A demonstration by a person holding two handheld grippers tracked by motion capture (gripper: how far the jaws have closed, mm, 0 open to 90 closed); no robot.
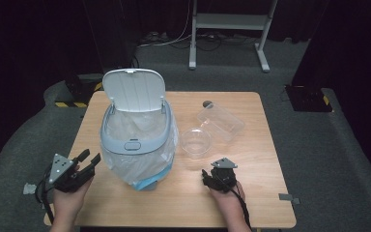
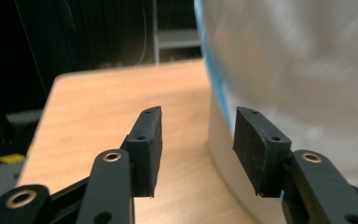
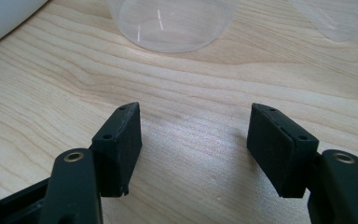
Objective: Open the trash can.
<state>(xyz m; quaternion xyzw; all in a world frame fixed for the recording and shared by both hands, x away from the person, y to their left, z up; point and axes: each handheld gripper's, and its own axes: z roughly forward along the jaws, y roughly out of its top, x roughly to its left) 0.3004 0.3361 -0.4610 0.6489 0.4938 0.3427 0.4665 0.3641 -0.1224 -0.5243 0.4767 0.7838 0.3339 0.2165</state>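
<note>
L tongs [image 2: 198, 140] gaping empty beside lidded bin [image 1: 136, 133]; R tongs [image 3: 196, 140] gaping by clear bowl [image 3: 172, 23]; wood table [image 1: 251, 193], dark room.

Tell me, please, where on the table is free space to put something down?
Bare wood lies along the near edge of the table, between the left gripper and the right gripper, and on the right side beyond the clear tub. The middle is crowded: the bin with its bag, the clear bowl and the tub stand close together.
</note>
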